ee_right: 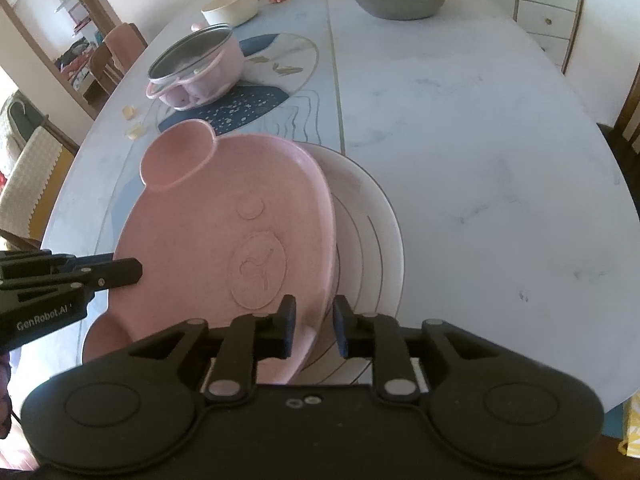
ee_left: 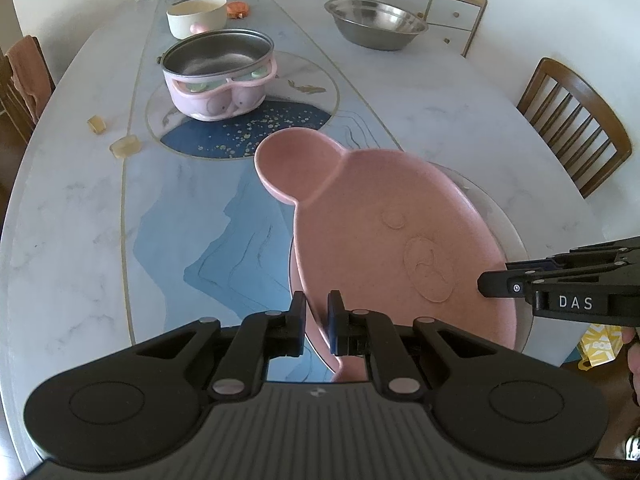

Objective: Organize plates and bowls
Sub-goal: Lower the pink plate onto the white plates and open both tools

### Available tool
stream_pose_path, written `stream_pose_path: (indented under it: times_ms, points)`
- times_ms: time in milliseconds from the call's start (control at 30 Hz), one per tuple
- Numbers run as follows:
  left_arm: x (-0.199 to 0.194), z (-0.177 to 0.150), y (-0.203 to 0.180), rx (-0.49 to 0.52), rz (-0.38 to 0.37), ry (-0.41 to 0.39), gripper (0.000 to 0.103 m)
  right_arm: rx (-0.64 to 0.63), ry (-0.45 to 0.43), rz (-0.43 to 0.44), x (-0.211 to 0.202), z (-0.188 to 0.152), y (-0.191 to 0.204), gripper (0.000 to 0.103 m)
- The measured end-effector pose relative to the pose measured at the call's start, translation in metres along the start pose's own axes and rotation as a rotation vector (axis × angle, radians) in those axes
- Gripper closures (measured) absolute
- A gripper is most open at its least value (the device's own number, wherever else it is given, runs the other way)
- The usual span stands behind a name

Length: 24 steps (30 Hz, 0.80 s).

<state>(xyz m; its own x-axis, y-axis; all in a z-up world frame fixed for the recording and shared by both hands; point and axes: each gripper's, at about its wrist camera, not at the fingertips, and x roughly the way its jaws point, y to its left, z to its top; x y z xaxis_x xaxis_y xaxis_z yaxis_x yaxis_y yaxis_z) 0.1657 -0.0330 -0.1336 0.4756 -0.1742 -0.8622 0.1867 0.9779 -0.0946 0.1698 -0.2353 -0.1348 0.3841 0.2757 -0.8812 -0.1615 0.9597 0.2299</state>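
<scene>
A pink bear-shaped plate (ee_left: 380,232) with round ear wells lies tilted over a white plate (ee_right: 372,240) near the table's front edge. My left gripper (ee_left: 316,320) is shut on the pink plate's left rim; in the right wrist view the left gripper (ee_right: 134,272) reaches in from the left. My right gripper (ee_right: 315,328) straddles the pink plate's (ee_right: 208,232) right rim with its jaws slightly apart, and the pads do not press the rim. In the left wrist view the right gripper (ee_left: 486,284) comes in from the right edge.
On the marble table (ee_left: 80,220) stand a pink pot with a steel inside (ee_left: 218,76), a cream bowl (ee_left: 196,16) and a steel basin (ee_left: 376,22). Two small yellowish blocks (ee_left: 126,146) lie at the left. A wooden chair (ee_left: 576,120) stands at the right.
</scene>
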Motion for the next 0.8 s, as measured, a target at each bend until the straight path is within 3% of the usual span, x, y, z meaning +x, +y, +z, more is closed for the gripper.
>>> stream_pose_path:
  times_ms: [133, 367, 500, 567, 667, 733, 800]
  points:
    - [-0.001, 0.001, 0.004, -0.014, -0.021, 0.002, 0.093, -0.016, -0.001, -0.011, -0.004, 0.002, 0.002, 0.072]
    - [-0.016, 0.005, 0.012, -0.051, -0.052, -0.035, 0.092, -0.066, -0.042, -0.002, -0.026, 0.008, 0.011, 0.067]
    - [-0.03, 0.012, 0.013, -0.055, -0.063, -0.08, 0.089, -0.087, -0.078, 0.011, -0.043, 0.014, 0.016, 0.057]
    - [-0.038, 0.016, 0.011, -0.048, -0.067, -0.102, 0.084, -0.101, -0.091, 0.014, -0.052, 0.018, 0.018, 0.056]
    - [-0.05, 0.023, 0.007, -0.044, -0.079, -0.141, 0.07, -0.109, -0.108, 0.021, -0.064, 0.023, 0.02, 0.052]
    - [-0.056, 0.028, 0.004, -0.038, -0.077, -0.167, 0.054, -0.118, -0.124, 0.021, -0.071, 0.028, 0.021, 0.043]
    - [-0.063, 0.032, 0.0, -0.03, -0.07, -0.191, 0.045, -0.131, -0.136, 0.029, -0.077, 0.034, 0.021, 0.042]
